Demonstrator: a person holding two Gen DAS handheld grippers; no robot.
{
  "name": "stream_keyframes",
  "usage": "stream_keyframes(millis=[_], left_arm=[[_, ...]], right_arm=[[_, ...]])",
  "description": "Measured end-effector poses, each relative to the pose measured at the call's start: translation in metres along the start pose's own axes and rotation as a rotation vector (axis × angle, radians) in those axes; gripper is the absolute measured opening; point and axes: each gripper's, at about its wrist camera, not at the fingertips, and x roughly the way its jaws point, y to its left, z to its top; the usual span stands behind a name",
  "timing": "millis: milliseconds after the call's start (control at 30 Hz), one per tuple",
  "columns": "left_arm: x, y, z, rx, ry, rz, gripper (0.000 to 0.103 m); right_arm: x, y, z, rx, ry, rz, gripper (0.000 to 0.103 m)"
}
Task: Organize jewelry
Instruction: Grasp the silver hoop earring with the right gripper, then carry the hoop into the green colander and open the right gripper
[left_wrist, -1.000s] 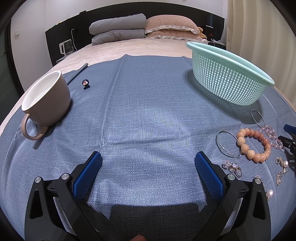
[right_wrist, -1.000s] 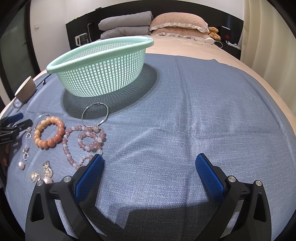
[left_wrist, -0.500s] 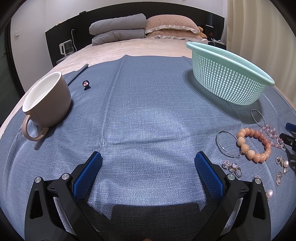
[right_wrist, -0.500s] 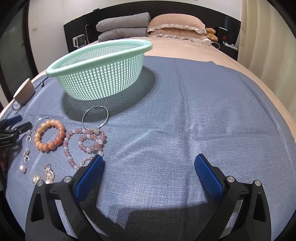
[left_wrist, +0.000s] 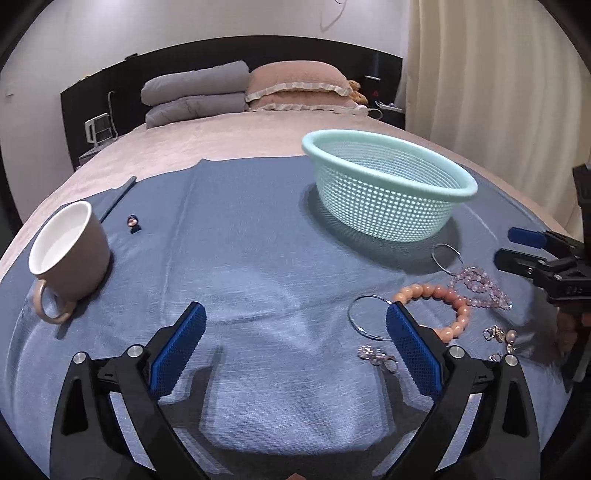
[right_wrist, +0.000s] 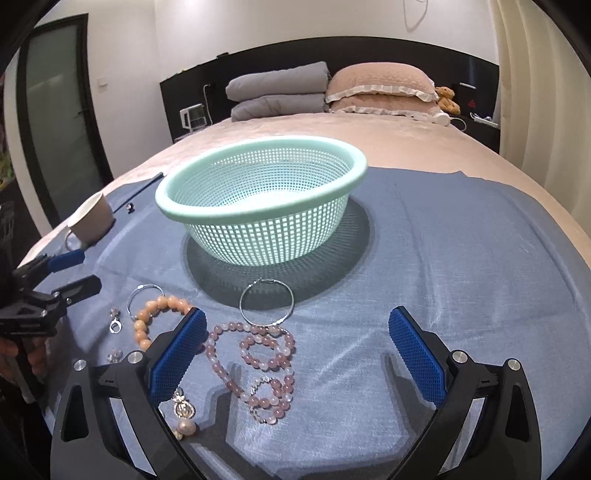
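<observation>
Jewelry lies on a blue cloth (left_wrist: 258, 258) in front of a mint green mesh basket (left_wrist: 388, 195), which also shows in the right wrist view (right_wrist: 266, 218). An orange bead bracelet (left_wrist: 439, 299), a pink bead necklace (right_wrist: 258, 362), two silver hoops (right_wrist: 266, 302) (left_wrist: 365, 321), small earrings (left_wrist: 376, 356) and a pearl (right_wrist: 186, 428) are spread about. My left gripper (left_wrist: 295, 350) is open and empty, just left of the jewelry. My right gripper (right_wrist: 295, 354) is open and empty, above the pink necklace.
A beige mug (left_wrist: 68, 254) stands at the left on the cloth. A small dark trinket (left_wrist: 133, 223) lies behind it. Pillows (left_wrist: 243, 90) and a headboard are at the far end of the bed. A curtain (left_wrist: 498, 92) hangs at the right.
Both grippers have risen and moved toward the jewelry. The right gripper now hangs over the pink necklace, and the left gripper's right finger now overlaps the orange bracelet. Both stay open.
</observation>
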Motion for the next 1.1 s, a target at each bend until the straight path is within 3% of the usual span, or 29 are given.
stream_keyframes(millis=[167,233,267,367,467,500,533,567,633,700,1100], left_arm=[[0.021,-0.018,0.007,0.086,0.056,-0.019,0.067],[0.029,-0.022,0.007,0.108,0.079,-0.028,0.063],[0.032,-0.024,0.006,0.115,0.092,-0.035,0.062],[0.038,-0.023,0.004,0.12,0.12,-0.053,0.059],[0.04,-0.019,0.003,0.1,0.128,-0.075,0.059],[0.04,-0.019,0.003,0.098,0.129,-0.078,0.058],[0.04,-0.02,0.002,0.101,0.129,-0.084,0.051],[0.039,-0.021,0.002,0.109,0.129,-0.095,0.045],[0.037,-0.027,-0.001,0.129,0.127,-0.117,0.011],[0.035,-0.032,-0.004,0.143,0.122,-0.113,0.005],[0.006,-0.032,-0.007,0.091,0.091,-0.192,0.003]], right_arm=[[0.018,0.016,0.012,-0.059,0.008,-0.025,0.093],[0.025,0.02,0.015,-0.073,0.024,-0.03,0.083],[0.03,0.02,0.015,-0.073,0.043,-0.028,0.066],[0.051,0.015,0.01,-0.05,0.127,-0.011,0.063],[0.056,0.011,0.007,-0.033,0.154,-0.009,0.06],[0.056,0.012,0.007,-0.035,0.154,-0.025,0.049],[0.055,0.012,0.007,-0.036,0.155,-0.036,0.041],[0.055,0.012,0.007,-0.036,0.155,-0.036,0.041],[0.054,0.013,0.007,-0.038,0.156,-0.036,0.041],[0.052,0.014,0.007,-0.043,0.15,-0.033,0.041],[0.007,0.018,0.002,-0.063,0.071,-0.053,0.041]])
